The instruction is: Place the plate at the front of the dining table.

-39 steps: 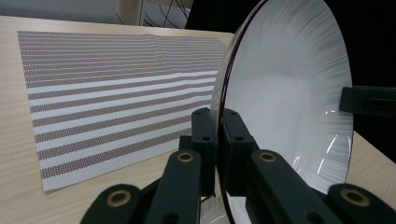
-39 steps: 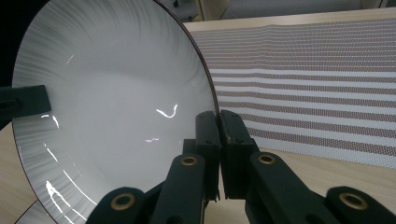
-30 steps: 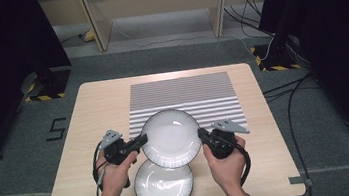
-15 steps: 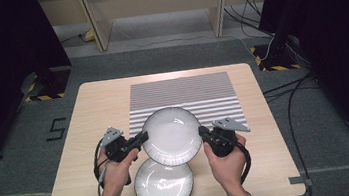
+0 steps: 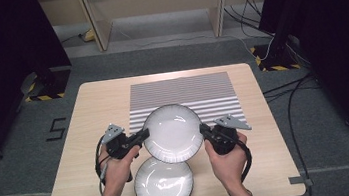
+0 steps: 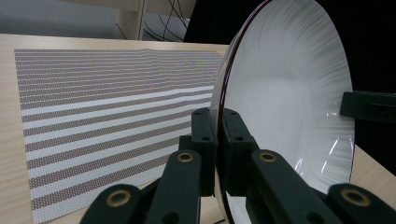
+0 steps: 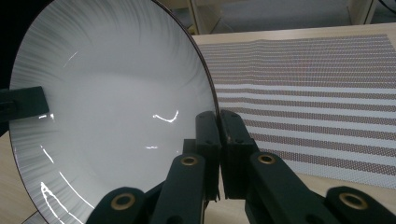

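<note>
Upper plate (image 5: 172, 132) hanging over table's (image 5: 89, 113) near middle, white, glossy, round, fine ribbed rim with dark edge. Left gripper (image 5: 141, 136) pinching its left rim, right gripper (image 5: 203, 130) pinching right rim, both clenched tight. Second plate (image 5: 163, 186) sitting below, near edge. Striped mat (image 5: 181, 89) lying flat, far side offering open room.

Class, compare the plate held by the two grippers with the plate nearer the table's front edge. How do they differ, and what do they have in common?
The held plate is gripped at its rim by the left gripper and the right gripper; the near plate is touched by neither gripper. The held plate partly covers the striped mat; the near plate rests on the bare table. The held plate overlaps the near plate's far edge. Both are round, white and dark-rimmed.
</note>
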`<state>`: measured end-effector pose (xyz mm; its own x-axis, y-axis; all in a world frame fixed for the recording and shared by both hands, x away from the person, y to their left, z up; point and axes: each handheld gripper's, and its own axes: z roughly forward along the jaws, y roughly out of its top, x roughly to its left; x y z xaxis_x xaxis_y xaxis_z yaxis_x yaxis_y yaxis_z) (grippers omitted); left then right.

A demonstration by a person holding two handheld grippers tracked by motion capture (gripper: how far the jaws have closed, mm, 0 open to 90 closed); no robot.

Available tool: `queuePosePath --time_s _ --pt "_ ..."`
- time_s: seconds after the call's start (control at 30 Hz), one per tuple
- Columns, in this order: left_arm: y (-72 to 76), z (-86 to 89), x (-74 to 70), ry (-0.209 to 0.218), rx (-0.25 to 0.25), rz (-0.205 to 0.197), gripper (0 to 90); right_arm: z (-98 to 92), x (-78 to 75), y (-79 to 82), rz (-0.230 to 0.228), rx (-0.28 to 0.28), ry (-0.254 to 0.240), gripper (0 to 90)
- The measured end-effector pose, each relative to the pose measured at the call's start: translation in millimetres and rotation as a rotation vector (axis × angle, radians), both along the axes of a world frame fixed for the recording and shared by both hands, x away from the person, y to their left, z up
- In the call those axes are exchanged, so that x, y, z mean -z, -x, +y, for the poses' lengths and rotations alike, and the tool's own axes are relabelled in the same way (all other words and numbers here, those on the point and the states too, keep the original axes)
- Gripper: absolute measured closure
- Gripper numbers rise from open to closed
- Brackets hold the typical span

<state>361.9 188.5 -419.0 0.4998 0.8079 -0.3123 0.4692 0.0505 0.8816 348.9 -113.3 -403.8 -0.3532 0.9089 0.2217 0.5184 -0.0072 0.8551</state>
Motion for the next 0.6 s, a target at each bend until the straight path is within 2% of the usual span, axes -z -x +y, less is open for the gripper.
queuePosePath --time_s 0.6 --pt "-5.5 -4.9 -2.7 -0.001 0.002 -0.009 85.2 -3.3 -2.0 -3.7 -0.006 0.014 0.001 87.6"
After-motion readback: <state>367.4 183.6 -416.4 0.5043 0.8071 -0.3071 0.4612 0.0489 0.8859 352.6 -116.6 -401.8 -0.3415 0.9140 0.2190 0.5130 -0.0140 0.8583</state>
